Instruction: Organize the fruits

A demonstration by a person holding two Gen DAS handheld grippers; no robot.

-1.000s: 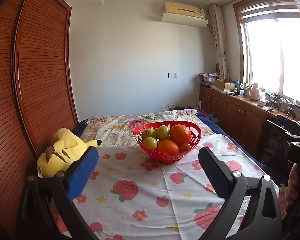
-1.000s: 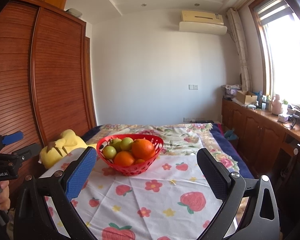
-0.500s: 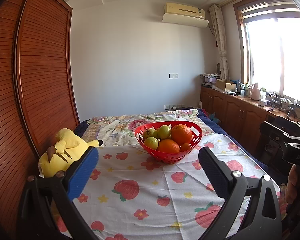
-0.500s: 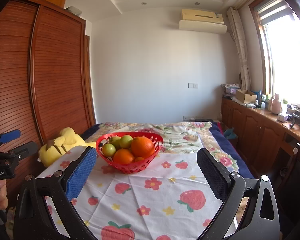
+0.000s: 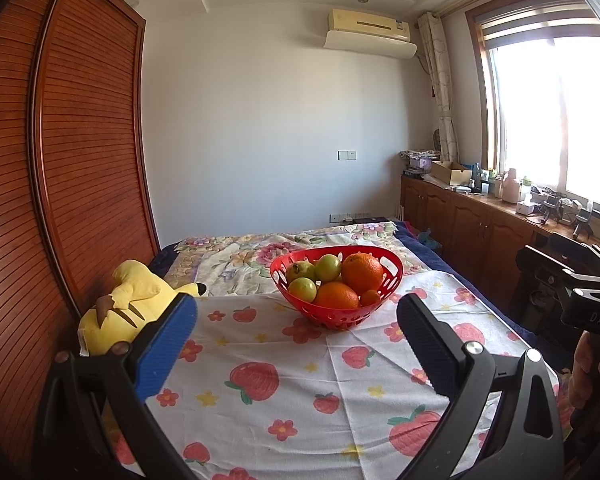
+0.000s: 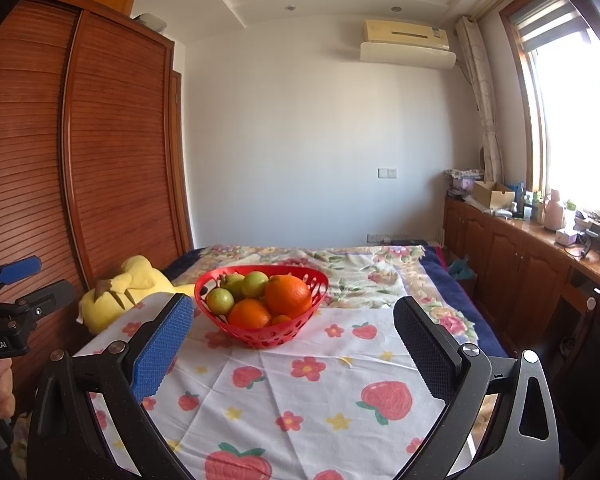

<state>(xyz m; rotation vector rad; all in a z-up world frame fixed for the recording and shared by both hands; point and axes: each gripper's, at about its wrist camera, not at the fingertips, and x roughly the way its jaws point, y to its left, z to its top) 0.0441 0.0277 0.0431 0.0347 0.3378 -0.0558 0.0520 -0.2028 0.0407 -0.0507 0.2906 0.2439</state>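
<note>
The left gripper (image 5: 296, 340), its blue-padded finger (image 5: 166, 346) and black-padded finger (image 5: 428, 344) spread wide, holds nothing and hangs above the strawberry-and-flower printed white cloth (image 5: 300, 380) spread over a bed. The right gripper (image 6: 294, 340) is likewise wide open and empty over the same cloth, touching nothing. Ahead of both, on the far part of the cloth, stands a red perforated plastic basket (image 5: 336, 316), upright and well apart from either gripper. It carries a large orange (image 5: 362, 270) at the right, a second orange (image 5: 336, 295) in front, a small orange fruit (image 5: 370, 298) low beside the rim, and three green round fruits (image 5: 328, 267) to the left and rear. To the left of the basket a yellow plush toy (image 5: 128, 308) lies on the bed against a slatted brown wooden wardrobe (image 5: 80, 160). The left wrist view shows, at its right edge, the right gripper's black body and a hand (image 5: 590, 372) on its grip; the right wrist view shows, at its left edge, the left gripper's body and the fingers (image 6: 0, 388) holding it. A wooden cabinet run (image 6: 512, 256) under the window lines the right wall.
</note>
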